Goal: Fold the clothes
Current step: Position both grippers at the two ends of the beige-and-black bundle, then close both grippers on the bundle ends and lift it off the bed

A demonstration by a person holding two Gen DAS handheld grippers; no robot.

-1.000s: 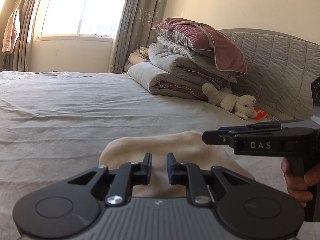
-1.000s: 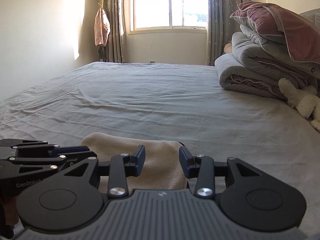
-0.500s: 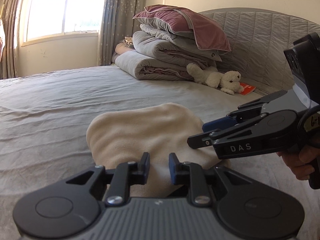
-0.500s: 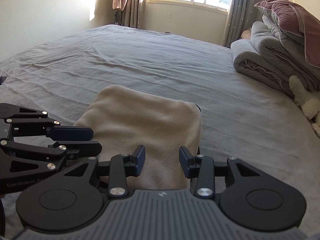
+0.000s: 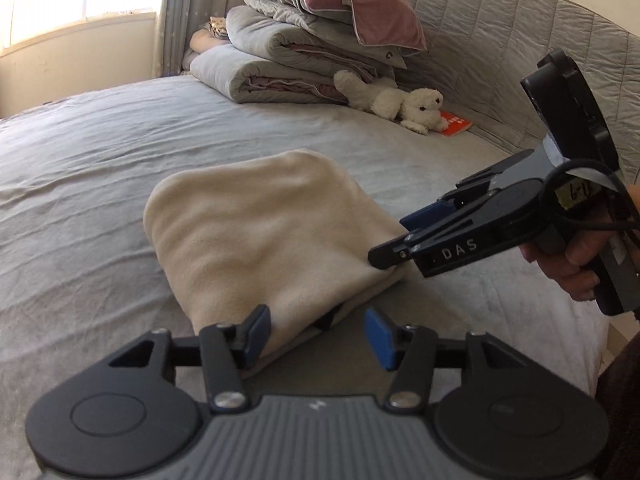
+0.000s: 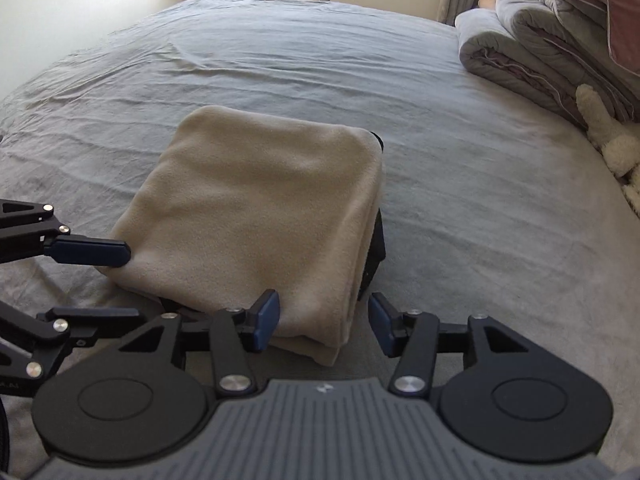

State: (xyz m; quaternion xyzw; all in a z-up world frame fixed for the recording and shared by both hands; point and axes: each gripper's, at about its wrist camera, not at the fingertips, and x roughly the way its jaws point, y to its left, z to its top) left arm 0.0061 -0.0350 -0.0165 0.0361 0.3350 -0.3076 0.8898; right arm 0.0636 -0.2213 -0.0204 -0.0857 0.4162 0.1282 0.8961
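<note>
A beige fleece garment [image 5: 264, 240] lies folded into a thick square on the grey bed [image 5: 100, 152]; it also shows in the right wrist view [image 6: 260, 208], with dark fabric peeking out at its right side. My left gripper [image 5: 318, 338] is open, just above the fold's near left corner, holding nothing. My right gripper [image 6: 324, 320] is open at the near right corner, holding nothing. The right gripper shows in the left wrist view [image 5: 394, 242], and one left finger [image 6: 88, 251] touches the garment's left edge in the right wrist view.
Folded grey quilts and a mauve pillow [image 5: 320, 40] are stacked at the bed's head by the padded headboard [image 5: 500, 60]. A white plush toy [image 5: 400, 106] and a red booklet [image 5: 454, 124] lie beside them. A window and curtains stand beyond the bed.
Both grippers have risen and tilted down over the folded garment. Both have opened wider. The garment lies as it did.
</note>
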